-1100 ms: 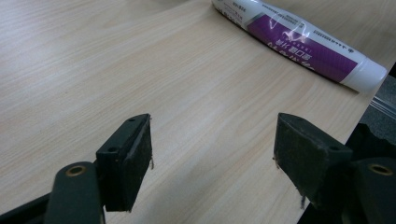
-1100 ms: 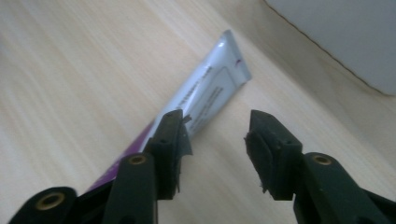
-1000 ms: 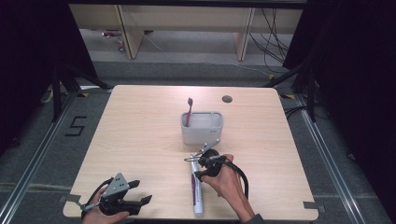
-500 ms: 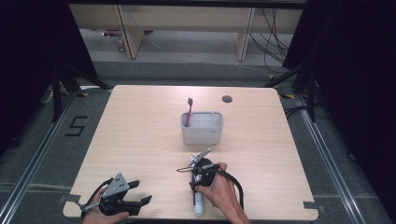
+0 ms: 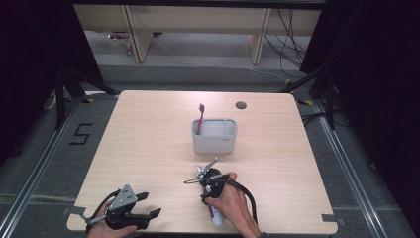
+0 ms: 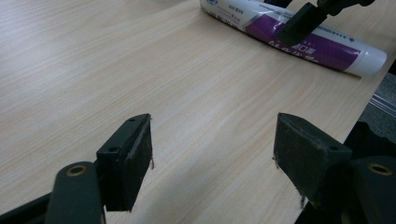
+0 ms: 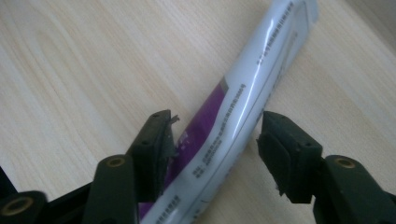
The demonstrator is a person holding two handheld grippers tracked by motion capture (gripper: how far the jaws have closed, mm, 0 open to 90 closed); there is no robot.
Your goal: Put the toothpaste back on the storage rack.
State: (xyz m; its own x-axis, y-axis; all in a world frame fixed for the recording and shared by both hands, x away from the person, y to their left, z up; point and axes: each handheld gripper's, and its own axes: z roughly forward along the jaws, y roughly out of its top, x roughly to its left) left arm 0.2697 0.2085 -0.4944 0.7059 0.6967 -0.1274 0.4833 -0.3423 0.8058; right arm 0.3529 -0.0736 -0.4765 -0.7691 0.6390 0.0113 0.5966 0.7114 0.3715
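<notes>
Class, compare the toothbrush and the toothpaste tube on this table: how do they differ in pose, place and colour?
The toothbrush stands upright in the white holder; the toothpaste tube lies flat on the table. The toothbrush is thin and reddish; the tube is thick, white and purple. The tube lies between the jaws of the open right gripper, while no gripper is near the toothbrush. Both are long and narrow.

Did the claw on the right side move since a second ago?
Yes. The right claw has drawn back toward the near table edge, away from the white plastic holder, and now straddles the purple-and-white toothpaste tube.
</notes>
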